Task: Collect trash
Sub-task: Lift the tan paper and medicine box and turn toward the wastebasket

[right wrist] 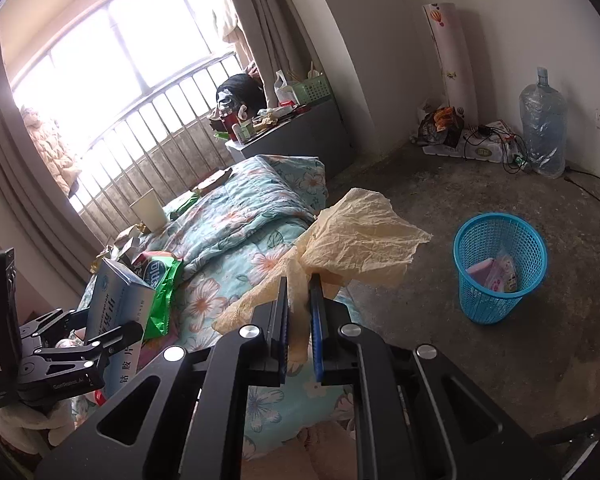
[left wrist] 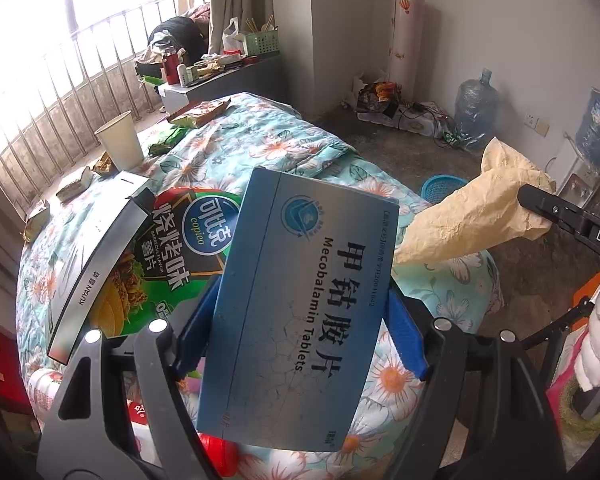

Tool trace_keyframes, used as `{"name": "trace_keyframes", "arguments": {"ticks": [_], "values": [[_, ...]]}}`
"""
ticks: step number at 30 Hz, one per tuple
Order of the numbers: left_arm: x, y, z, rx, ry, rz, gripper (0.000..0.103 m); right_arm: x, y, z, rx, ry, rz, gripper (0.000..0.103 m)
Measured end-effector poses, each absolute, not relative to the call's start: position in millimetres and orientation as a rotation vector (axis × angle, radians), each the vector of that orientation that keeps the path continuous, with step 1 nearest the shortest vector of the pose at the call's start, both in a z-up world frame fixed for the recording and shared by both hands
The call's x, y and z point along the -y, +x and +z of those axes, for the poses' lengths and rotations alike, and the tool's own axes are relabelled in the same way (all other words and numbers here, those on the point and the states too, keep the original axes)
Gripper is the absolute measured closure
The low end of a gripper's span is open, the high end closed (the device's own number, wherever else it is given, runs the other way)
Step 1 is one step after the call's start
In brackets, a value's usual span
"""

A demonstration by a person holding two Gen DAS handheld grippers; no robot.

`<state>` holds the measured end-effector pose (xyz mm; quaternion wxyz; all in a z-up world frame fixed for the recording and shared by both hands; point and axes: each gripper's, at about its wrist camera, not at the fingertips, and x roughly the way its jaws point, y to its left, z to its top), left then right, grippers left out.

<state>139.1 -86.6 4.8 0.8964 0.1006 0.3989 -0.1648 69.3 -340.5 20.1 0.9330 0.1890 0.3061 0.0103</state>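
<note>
Evidently both hands are loaded for the blue basket (right wrist: 500, 268) on the floor: the left gripper (left wrist: 296, 324), jaws wide, clamps a tablet box (left wrist: 300, 304); the right gripper (right wrist: 300, 320), nearly shut, pinches crumpled yellow paper (right wrist: 360, 240) above the bed (right wrist: 240, 216).

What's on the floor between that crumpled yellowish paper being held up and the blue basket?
Nothing: in the right wrist view, only bare concrete floor lies between the crumpled paper and the blue basket.

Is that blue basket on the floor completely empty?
No. In the right wrist view the blue basket already holds some pink and white packaging at its bottom.
</note>
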Motion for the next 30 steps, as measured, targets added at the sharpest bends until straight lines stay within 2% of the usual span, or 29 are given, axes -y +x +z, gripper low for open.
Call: {"name": "trace_keyframes", "arguments": {"ticks": [30], "values": [[87.0, 123.2, 25.1, -0.755, 0.211, -0.345, 0.031, 341.3, 59.7, 32.9, -0.604, 0.371, 0.004, 0.093]]}}
